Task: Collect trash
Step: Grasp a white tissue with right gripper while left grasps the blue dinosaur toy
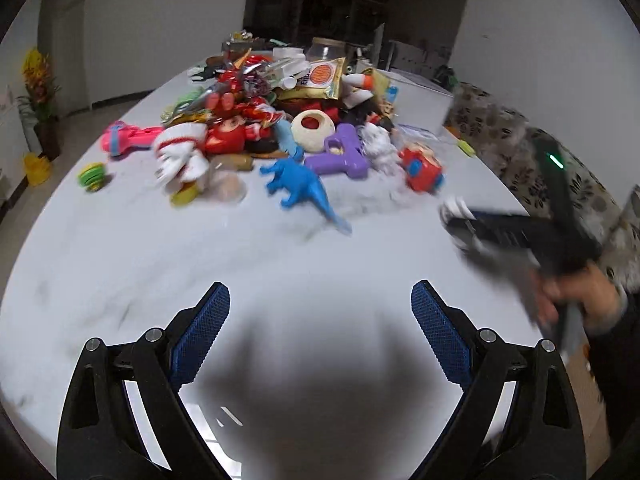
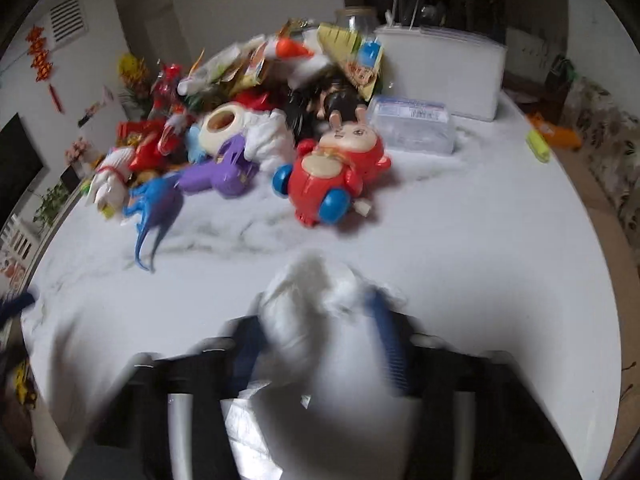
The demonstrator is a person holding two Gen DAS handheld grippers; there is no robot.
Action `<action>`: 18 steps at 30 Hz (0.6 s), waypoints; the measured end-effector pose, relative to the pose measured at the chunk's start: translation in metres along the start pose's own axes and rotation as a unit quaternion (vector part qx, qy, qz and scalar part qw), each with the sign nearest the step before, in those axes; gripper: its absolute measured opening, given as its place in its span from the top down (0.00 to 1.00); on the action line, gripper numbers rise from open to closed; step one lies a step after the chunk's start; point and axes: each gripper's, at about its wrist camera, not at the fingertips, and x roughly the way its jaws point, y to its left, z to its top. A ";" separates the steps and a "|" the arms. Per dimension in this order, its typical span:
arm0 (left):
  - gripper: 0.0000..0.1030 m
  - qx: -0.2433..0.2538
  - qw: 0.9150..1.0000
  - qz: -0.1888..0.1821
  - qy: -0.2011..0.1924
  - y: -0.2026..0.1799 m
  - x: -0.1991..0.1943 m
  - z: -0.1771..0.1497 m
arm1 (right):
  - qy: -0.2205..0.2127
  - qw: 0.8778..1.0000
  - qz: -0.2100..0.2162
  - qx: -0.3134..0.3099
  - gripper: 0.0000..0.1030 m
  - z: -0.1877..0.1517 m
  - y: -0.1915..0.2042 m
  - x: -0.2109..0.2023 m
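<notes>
A pile of toys and snack wrappers [image 1: 280, 92] covers the far half of the white table [image 1: 200, 248]. My left gripper [image 1: 320, 304] is open and empty above the near table. My right gripper [image 2: 316, 320] is shut on a crumpled white tissue [image 2: 316, 296] and holds it above the near table; the view is blurred. In the left wrist view the right gripper [image 1: 452, 216] shows at the right with a hand behind it. More crumpled white paper [image 1: 376, 144] lies in the pile beside a purple toy [image 1: 340, 156].
A blue dinosaur [image 1: 300, 188], a red rabbit toy [image 2: 336, 172] and a pink toy [image 1: 128, 138] lie around the pile. A clear plastic box [image 2: 412, 124] and a white bin [image 2: 440, 72] stand at the back right. A patterned sofa [image 1: 520, 148] lies right of the table.
</notes>
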 end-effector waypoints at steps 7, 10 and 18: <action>0.13 -0.039 0.996 0.070 0.038 -0.009 0.099 0.066 | -0.005 0.994 0.086 0.063 0.91 -0.040 -0.024 -0.030; 0.17 -0.068 0.991 0.090 0.070 -0.001 0.139 0.078 | -0.011 0.992 0.101 0.072 0.91 -0.054 -0.030 -0.046; 0.50 -0.026 0.993 0.108 0.050 0.001 0.126 0.074 | -0.036 0.986 0.139 0.085 0.91 -0.075 -0.025 -0.073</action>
